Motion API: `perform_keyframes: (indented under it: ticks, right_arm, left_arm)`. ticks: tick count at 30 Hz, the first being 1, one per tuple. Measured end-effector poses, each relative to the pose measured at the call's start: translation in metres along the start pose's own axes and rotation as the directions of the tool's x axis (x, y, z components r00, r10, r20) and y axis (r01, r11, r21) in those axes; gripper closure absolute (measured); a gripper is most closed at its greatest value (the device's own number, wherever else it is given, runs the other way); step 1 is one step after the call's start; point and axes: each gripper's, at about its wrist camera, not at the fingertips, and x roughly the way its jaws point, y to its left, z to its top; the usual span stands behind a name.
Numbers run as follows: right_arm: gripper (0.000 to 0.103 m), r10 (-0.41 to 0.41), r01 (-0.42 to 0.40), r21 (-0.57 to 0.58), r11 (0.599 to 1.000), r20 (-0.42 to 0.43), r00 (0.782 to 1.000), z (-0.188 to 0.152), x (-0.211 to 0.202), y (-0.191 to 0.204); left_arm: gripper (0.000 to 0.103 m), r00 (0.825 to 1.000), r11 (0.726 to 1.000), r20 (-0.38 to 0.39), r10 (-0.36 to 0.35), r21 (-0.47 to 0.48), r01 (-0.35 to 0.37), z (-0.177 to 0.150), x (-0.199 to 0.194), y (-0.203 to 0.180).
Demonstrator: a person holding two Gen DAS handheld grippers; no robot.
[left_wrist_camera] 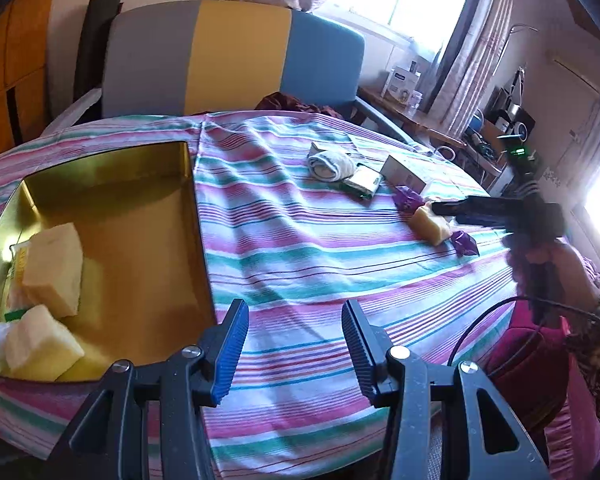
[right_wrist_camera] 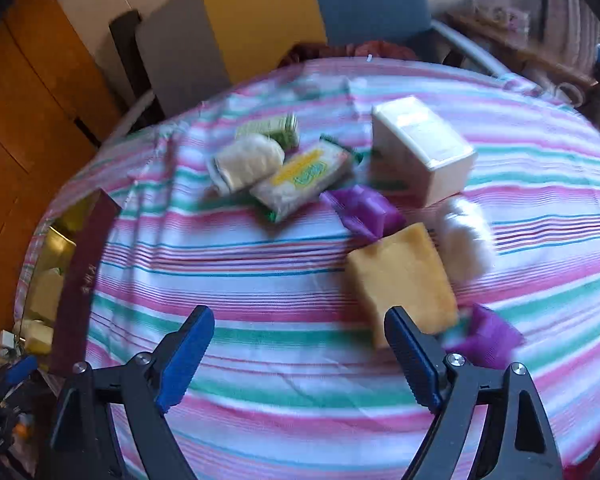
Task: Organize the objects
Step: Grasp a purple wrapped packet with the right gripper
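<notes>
A gold tin box (left_wrist_camera: 148, 216) lies open on the striped table (left_wrist_camera: 300, 264) at the left, holding yellow sponges (left_wrist_camera: 54, 268) and a white item. My left gripper (left_wrist_camera: 296, 344) is open and empty just right of the box. My right gripper (right_wrist_camera: 300, 352) is open and empty above the cloth, its right finger next to a yellow sponge (right_wrist_camera: 404, 280); in the left wrist view it (left_wrist_camera: 436, 208) reaches that sponge (left_wrist_camera: 430, 226). Purple wrappers (right_wrist_camera: 364, 210), a tissue pack (right_wrist_camera: 304, 178), a rolled white cloth (right_wrist_camera: 248, 162) and a white box (right_wrist_camera: 420, 148) lie beyond.
A grey, yellow and blue chair back (left_wrist_camera: 236, 56) stands behind the table. A cluttered wooden desk (left_wrist_camera: 416, 116) and curtains are at the right. The box's dark red side (right_wrist_camera: 84, 280) shows at the left in the right wrist view. A black cable (left_wrist_camera: 480, 328) hangs near the table's right edge.
</notes>
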Motion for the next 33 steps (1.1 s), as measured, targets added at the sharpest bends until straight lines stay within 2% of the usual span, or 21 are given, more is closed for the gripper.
perform_keyframes:
  ticks: [2, 3, 5, 6, 7, 10, 13, 15, 17, 19, 21, 26, 30, 33]
  right_arm:
    - [0.014, -0.100, 0.097, 0.055, 0.994, 0.057, 0.993, 0.003, -0.018, -0.021]
    - [0.012, -0.179, 0.171, 0.103, 0.980, 0.068, 0.982, 0.005, -0.025, -0.036]
    - [0.011, -0.256, 0.248, 0.193, 0.949, 0.014, 0.967, 0.005, -0.023, -0.063]
    - [0.012, -0.263, 0.263, 0.244, 0.933, -0.035, 0.964, 0.003, -0.018, -0.078]
    - [0.017, -0.247, 0.263, 0.304, 0.916, -0.092, 0.965, -0.001, -0.008, -0.093]
    - [0.027, -0.191, 0.245, 0.403, 0.882, -0.171, 0.967, -0.012, 0.012, -0.113]
    - [0.036, -0.145, 0.205, 0.423, 0.883, -0.171, 0.975, -0.019, 0.023, -0.115]
    - [0.036, -0.179, 0.227, 0.369, 0.901, -0.160, 0.971, -0.021, 0.025, -0.106]
    - [0.040, -0.214, 0.255, 0.305, 0.918, -0.163, 0.963, -0.021, 0.026, -0.098]
    - [0.048, -0.247, 0.284, 0.258, 0.923, -0.167, 0.954, -0.022, 0.026, -0.091]
    - [0.049, -0.260, 0.293, 0.243, 0.925, -0.159, 0.952, -0.022, 0.025, -0.091]
    - [0.052, -0.299, 0.310, 0.255, 0.916, -0.081, 0.951, -0.020, 0.003, -0.091]
    - [0.052, -0.273, 0.275, 0.329, 0.903, -0.054, 0.961, -0.023, -0.005, -0.107]
    - [0.052, -0.267, 0.263, 0.391, 0.882, -0.045, 0.963, -0.033, -0.015, -0.120]
  left_arm:
    - [0.054, 1.000, 1.000, -0.004, -0.010, -0.004, 0.010, 0.001, 0.004, -0.002]
    - [0.054, 1.000, 1.000, -0.005, -0.014, -0.007, 0.014, 0.002, 0.006, -0.003]
    - [0.054, 1.000, 1.000, -0.011, -0.019, -0.007, 0.019, 0.003, 0.010, -0.007]
    - [0.054, 1.000, 1.000, -0.013, -0.022, -0.004, 0.022, 0.004, 0.011, -0.010]
    - [0.054, 1.000, 1.000, -0.012, -0.022, -0.001, 0.022, 0.005, 0.012, -0.011]
    - [0.054, 1.000, 1.000, -0.011, -0.022, 0.021, 0.022, 0.007, 0.012, -0.020]
    - [0.054, 1.000, 0.999, -0.014, -0.017, 0.040, 0.018, 0.007, 0.012, -0.025]
    - [0.054, 1.000, 0.999, -0.020, -0.017, 0.046, 0.018, 0.007, 0.013, -0.027]
    - [0.054, 1.000, 0.999, -0.027, -0.014, 0.044, 0.015, 0.008, 0.016, -0.028]
    - [0.054, 0.999, 0.999, -0.034, -0.018, 0.045, 0.019, 0.011, 0.019, -0.030]
    - [0.054, 0.999, 0.998, -0.040, -0.017, 0.054, 0.019, 0.015, 0.023, -0.034]
    - [0.054, 0.995, 0.996, -0.081, -0.052, 0.066, 0.057, 0.033, 0.043, -0.057]
    - [0.053, 0.985, 0.992, -0.136, -0.108, 0.054, 0.116, 0.050, 0.076, -0.088]
    - [0.042, 0.975, 0.986, -0.165, -0.149, 0.043, 0.159, 0.060, 0.103, -0.112]
